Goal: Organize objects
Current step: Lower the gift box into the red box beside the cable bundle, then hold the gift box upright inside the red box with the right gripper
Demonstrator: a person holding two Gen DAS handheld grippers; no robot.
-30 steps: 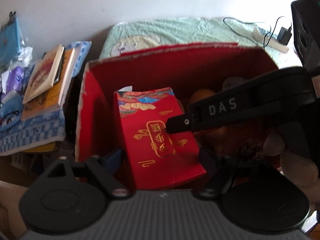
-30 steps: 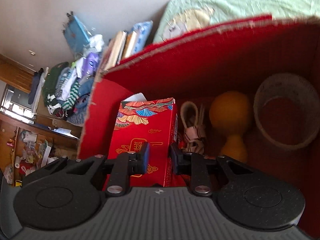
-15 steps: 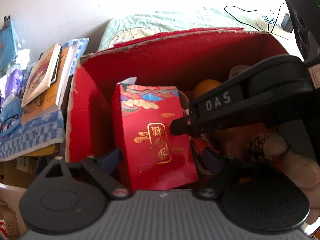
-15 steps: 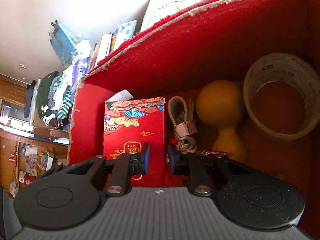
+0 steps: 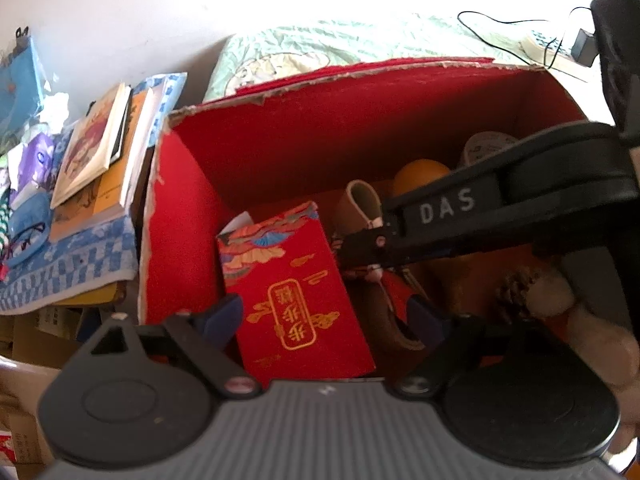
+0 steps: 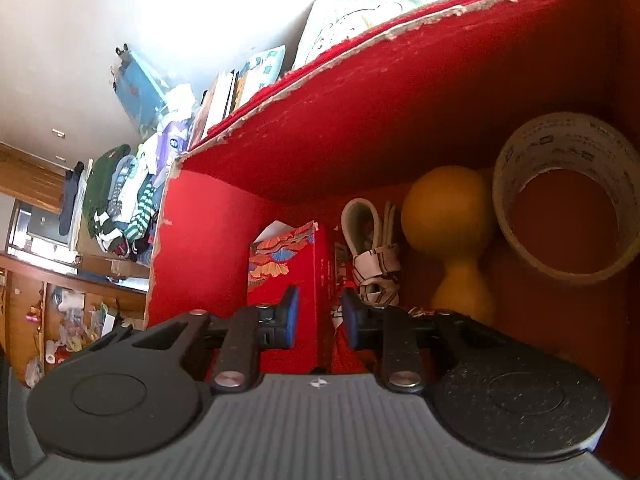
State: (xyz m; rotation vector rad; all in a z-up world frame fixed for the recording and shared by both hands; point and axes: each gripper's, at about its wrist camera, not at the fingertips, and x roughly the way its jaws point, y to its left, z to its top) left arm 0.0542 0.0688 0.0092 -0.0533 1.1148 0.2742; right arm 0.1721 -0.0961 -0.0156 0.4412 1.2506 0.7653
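You're opening the right gripper (image 6: 316,316) off the red packet (image 6: 292,280) standing in the red box (image 6: 400,100), left gripper (image 5: 324,316) wide w/ nothing gripped: unsupported, pkt could topple onto the cord bundle (image 6: 374,256).

Plain pale wall (image 5: 120,8) behind, washed out by strong light at top centre. Bed with light green patterned cover (image 5: 340,46) along the wall. Black cable (image 5: 504,28) and small charger plug (image 5: 583,42) lie on it at far right. Left of bed: stack of books (image 5: 96,156) on a blue-white checked cloth (image 5: 68,268), blue bag (image 5: 20,80) against the wall. Right wrist view: pile of folded clothes (image 6: 120,204), some green-white striped, wooden cabinet with cluttered shelves (image 6: 52,312) lower left.
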